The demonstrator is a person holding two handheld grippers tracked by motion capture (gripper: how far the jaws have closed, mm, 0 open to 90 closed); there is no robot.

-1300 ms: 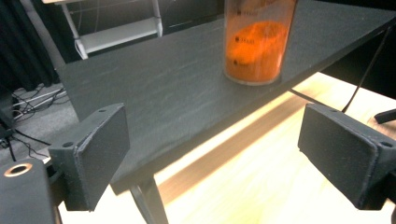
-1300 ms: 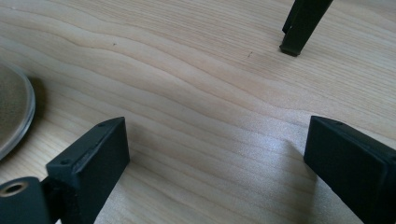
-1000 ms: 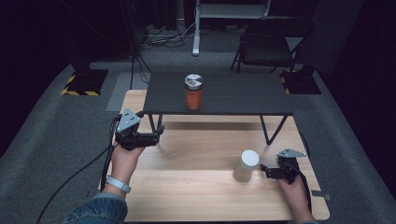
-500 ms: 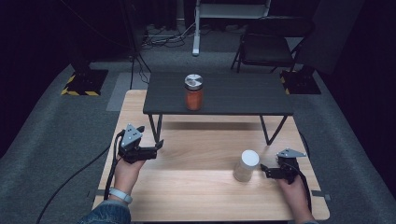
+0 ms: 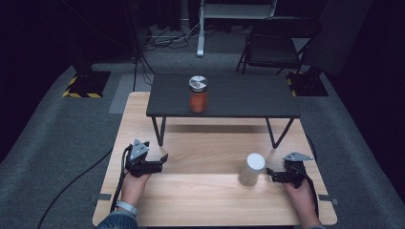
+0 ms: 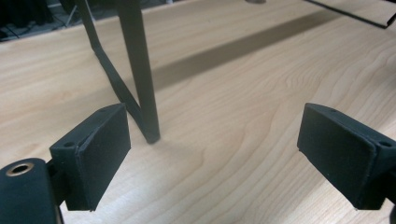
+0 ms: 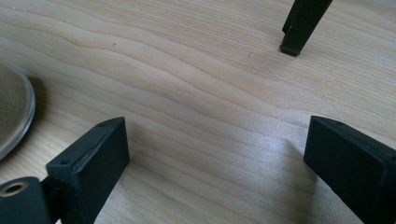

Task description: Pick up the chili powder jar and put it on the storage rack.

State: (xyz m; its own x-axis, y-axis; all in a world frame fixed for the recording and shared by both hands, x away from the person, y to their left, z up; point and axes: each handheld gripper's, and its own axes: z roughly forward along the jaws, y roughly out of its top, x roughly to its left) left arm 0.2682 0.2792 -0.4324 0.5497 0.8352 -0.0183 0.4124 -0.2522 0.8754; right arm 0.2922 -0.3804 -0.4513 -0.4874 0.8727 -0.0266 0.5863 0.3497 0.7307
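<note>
Wooden table (image 5: 210, 200) bearing white-lidded jar (image 5: 251, 169) just left of open, empty right gripper (image 5: 274, 175), not yet grasped; left gripper (image 5: 160, 162) likewise open, empty, well apart; orange jar (image 5: 197, 94) untouched on black shelf (image 5: 248, 102).

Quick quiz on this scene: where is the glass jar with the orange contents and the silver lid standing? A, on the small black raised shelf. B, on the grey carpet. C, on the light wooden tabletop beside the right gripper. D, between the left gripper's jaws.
A: in the high view the orange-filled glass jar with the silver lid stands upright on the small black raised shelf, apart from both grippers.
</note>
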